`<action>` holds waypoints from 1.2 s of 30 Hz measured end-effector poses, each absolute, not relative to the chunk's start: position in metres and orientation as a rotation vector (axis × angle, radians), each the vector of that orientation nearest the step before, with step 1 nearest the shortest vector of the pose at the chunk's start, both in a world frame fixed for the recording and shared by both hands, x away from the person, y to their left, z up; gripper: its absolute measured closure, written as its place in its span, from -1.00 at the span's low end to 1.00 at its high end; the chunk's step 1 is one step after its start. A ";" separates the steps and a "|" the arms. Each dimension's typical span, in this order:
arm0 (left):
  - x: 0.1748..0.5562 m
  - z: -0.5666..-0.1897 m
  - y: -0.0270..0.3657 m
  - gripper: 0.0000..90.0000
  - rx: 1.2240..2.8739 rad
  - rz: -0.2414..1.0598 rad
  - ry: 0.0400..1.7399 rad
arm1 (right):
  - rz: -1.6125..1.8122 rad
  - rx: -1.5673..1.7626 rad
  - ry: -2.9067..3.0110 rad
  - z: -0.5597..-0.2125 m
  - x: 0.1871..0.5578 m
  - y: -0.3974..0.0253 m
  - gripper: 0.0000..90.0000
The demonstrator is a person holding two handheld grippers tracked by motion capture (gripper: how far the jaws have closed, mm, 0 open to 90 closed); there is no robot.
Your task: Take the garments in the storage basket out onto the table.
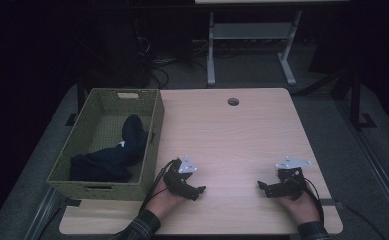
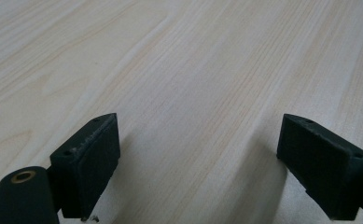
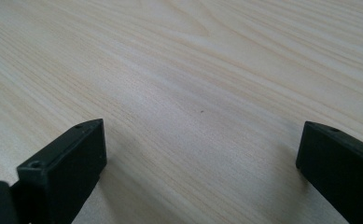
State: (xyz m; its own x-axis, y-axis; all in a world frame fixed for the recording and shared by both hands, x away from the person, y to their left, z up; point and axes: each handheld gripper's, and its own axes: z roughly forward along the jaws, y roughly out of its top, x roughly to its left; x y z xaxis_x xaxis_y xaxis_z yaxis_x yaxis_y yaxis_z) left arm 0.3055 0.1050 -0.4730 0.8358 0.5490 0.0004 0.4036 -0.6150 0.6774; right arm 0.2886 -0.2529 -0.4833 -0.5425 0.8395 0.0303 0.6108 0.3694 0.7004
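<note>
Counter (image 1: 242,135): light wood-grain top, rectangular, with a round cable hole (image 1: 233,102) near its far edge; bare boards between and ahead of both hands. Basket (image 1: 152,150): woven, olive-green, rectangular, with a handle slot in each end wall; stands along the counter's left side, just beside the left hand. Dark garments (image 1: 113,156): a navy or black heap of cloth lying inside the basket, spread from its near left corner toward the right wall, with one rounded lump rising toward the middle; a small pale tag shows on it; the kind of garment cannot be told. Left claw (image 1: 198,191): held in the person's left hand (image 1: 164,200) near the counter's front edge, close to the basket's near right corner, pointed toward the counter's middle; in the left gripper view (image 2: 195,158) its jaws stand wide apart over bare wood with nothing between them. Right claw (image 1: 263,188): held in the right hand (image 1: 297,202) near the front right of the counter, pointed inward toward the left claw and well apart from it; in the right gripper view (image 3: 200,163) its jaws are likewise spread wide and hold nothing.
</note>
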 end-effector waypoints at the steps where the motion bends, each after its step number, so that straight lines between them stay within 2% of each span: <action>1: 0.306 -0.473 0.105 -0.71 2.320 0.269 0.693 | 0.965 1.273 2.303 -0.483 0.289 -0.253 -0.97; 36: 0.316 -0.452 0.104 -0.70 2.381 0.226 0.693 | 0.964 1.272 2.304 -0.483 0.289 -0.253 -0.97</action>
State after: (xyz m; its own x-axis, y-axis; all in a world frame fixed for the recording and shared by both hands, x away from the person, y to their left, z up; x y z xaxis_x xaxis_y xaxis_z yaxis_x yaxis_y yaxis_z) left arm 0.3157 0.1039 -0.4515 0.8462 0.5327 -0.0126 0.4224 -0.6562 0.6253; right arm 0.2886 -0.2529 -0.4833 -0.5429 0.8392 0.0303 0.6106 0.3698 0.7003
